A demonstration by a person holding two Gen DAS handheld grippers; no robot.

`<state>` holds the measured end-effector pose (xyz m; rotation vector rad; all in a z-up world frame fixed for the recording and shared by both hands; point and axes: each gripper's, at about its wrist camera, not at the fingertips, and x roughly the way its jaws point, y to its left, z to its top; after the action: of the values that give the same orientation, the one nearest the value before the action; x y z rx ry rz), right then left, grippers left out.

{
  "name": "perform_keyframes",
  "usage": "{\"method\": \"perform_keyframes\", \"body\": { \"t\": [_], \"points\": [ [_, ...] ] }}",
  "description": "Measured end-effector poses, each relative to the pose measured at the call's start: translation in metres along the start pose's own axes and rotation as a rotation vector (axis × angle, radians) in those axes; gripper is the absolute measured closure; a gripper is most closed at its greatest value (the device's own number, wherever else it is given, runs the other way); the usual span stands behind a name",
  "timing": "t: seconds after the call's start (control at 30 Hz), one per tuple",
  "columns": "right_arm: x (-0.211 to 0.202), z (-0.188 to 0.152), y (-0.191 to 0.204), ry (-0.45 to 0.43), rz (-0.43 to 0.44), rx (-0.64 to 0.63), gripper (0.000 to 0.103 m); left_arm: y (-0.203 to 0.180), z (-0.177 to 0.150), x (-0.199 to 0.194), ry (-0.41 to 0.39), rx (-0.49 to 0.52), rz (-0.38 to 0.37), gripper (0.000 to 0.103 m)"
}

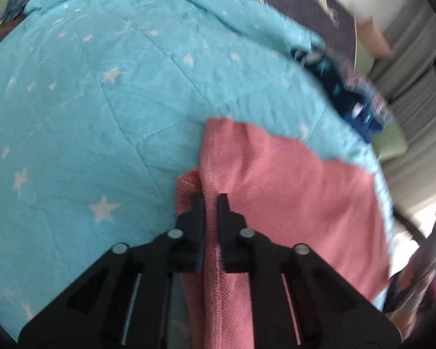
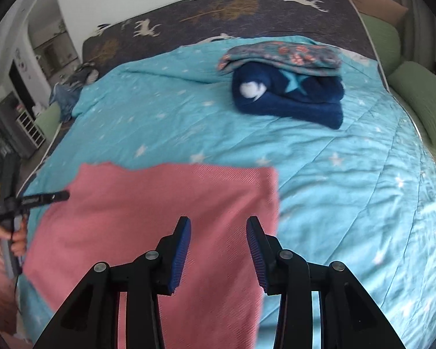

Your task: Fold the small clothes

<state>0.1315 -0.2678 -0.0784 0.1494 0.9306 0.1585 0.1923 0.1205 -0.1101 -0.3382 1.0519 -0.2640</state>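
A pink knit cloth (image 2: 148, 221) lies spread on the turquoise starred quilt (image 2: 348, 192). In the left wrist view, a raised fold along the left edge of the pink cloth (image 1: 290, 192) runs between the fingers of my left gripper (image 1: 210, 200), which is shut on it. The right wrist view shows that left gripper (image 2: 64, 195) at the cloth's left corner, held by a hand (image 2: 17, 238). My right gripper (image 2: 218, 225) hovers over the cloth near its right edge. Its blue pads (image 2: 181, 250) stand apart, with flat cloth showing under the gap.
A folded navy garment (image 2: 287, 99) with a star and a white pompom lies further back on the quilt, with a floral cloth (image 2: 279, 55) on top. Green pillows (image 2: 421, 101) line the bed's right side. A dark deer-print sheet (image 2: 247, 11) covers the head end.
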Motion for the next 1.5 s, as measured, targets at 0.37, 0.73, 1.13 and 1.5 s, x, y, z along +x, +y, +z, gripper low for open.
{"method": "perform_keyframes", "body": {
  "t": [0.37, 0.73, 1.13, 1.5],
  "points": [
    [-0.014, -0.053, -0.015, 0.039, 0.049, 0.179, 0.053, 0.025, -0.042, -0.049, -0.093, -0.050, -0.040, 0.081],
    [-0.027, -0.102, -0.027, 0.112, -0.038, 0.236, 0.052, 0.012, -0.106, -0.053, -0.030, 0.078, 0.021, 0.070],
    [-0.020, -0.118, -0.003, 0.190, 0.075, 0.202, 0.102, 0.012, -0.144, -0.065, 0.004, 0.129, 0.034, 0.067],
    [-0.051, -0.093, 0.054, 0.081, 0.156, 0.025, 0.081, 0.017, -0.143, -0.085, -0.015, 0.079, 0.030, 0.066]
  ]
}}
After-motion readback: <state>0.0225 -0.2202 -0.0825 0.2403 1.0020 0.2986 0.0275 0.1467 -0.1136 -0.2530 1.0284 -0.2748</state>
